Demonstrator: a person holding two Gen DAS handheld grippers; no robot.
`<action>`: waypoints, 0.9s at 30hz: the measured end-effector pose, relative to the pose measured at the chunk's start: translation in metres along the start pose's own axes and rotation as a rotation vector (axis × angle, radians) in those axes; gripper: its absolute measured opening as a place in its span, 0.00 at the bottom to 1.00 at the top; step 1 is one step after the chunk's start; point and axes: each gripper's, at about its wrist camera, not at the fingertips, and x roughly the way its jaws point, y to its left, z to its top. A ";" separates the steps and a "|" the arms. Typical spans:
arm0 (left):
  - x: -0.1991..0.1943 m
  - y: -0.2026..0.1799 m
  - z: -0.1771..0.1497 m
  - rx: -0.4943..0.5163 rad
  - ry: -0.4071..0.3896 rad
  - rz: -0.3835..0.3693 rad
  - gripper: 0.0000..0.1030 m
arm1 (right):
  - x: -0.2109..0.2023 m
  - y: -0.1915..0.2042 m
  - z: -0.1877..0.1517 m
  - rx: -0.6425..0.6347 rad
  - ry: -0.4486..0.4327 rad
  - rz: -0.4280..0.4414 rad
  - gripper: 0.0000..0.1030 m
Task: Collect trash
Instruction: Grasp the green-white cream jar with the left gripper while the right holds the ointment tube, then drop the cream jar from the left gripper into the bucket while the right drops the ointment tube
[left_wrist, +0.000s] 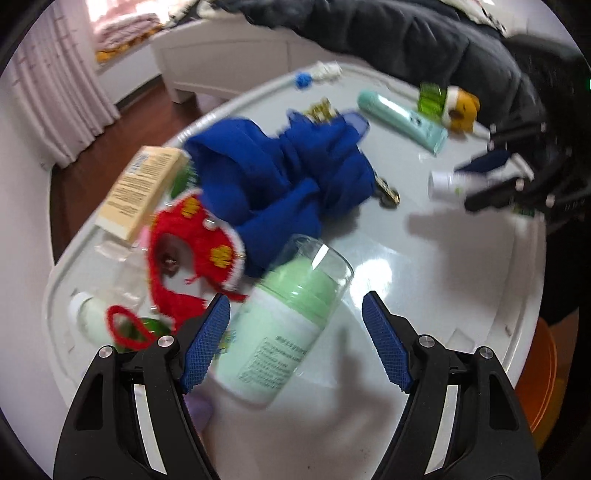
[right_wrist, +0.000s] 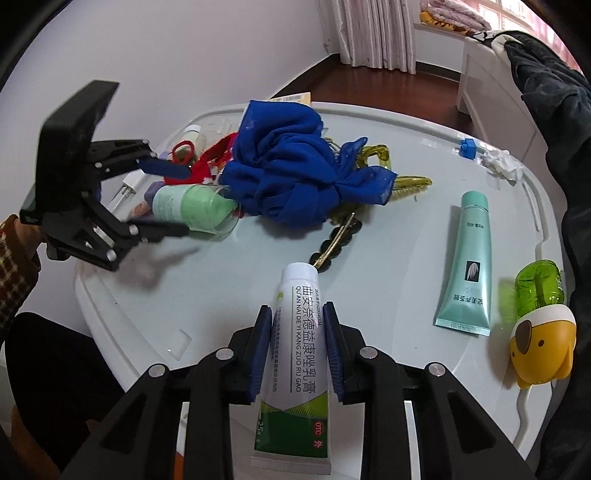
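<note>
Gripping white-green ointment tube (right_wrist: 295, 354) with our right gripper (right_wrist: 297, 350), pads pinching it; left gripper (left_wrist: 295, 343) wide around green bottle (left_wrist: 284, 328).

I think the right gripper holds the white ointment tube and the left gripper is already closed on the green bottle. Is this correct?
Not quite. The right gripper does hold the white ointment tube, but the left gripper is open: the left wrist view shows its pads standing apart around the green bottle.

Left gripper (left_wrist: 297, 339) jaws wide apart around green-capped lotion bottle (left_wrist: 284, 325), pads not pressing it. Behind the bottle: crumpled blue cloth (left_wrist: 284, 177); left of it, red knit piece (left_wrist: 192, 243). Far right of the bottle, right gripper (left_wrist: 498, 173) grips white tube (left_wrist: 443, 182).
</note>
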 end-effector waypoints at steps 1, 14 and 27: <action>0.004 -0.003 0.000 0.013 0.014 0.010 0.70 | 0.000 -0.001 0.000 -0.001 0.002 -0.003 0.28; 0.010 -0.029 -0.019 -0.256 0.109 0.071 0.45 | -0.014 -0.001 0.000 -0.008 -0.037 -0.010 0.28; -0.067 -0.083 -0.047 -0.430 -0.024 0.096 0.45 | -0.042 0.013 -0.012 -0.018 -0.097 -0.009 0.28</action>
